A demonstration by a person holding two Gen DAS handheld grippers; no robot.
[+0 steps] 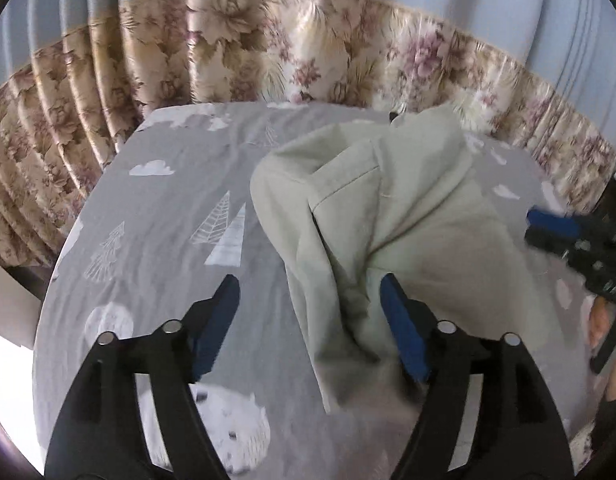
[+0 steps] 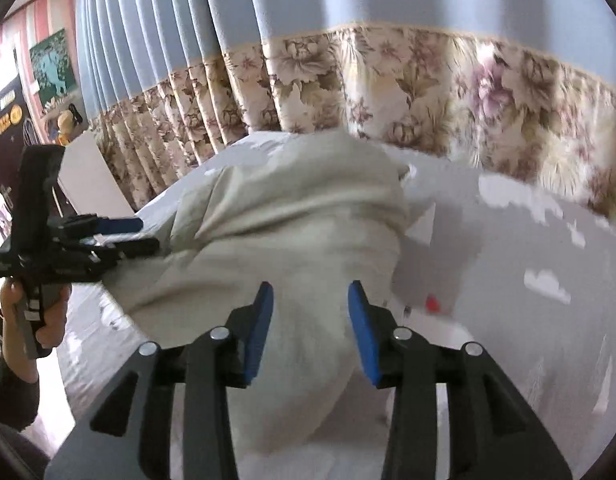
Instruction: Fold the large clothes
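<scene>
The pale green garment (image 1: 388,208) lies heaped on the grey printed bedsheet (image 1: 167,208). The left gripper (image 1: 310,320) and the right gripper (image 2: 310,324) both gape, unclamped. Mid-fold; next likely calls for regrasping an edge.

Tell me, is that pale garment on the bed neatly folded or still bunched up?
Bunched up. The pale garment sits in a rumpled heap with loose creases and a raised flap on the grey printed bedsheet, not in flat, squared layers.
</scene>
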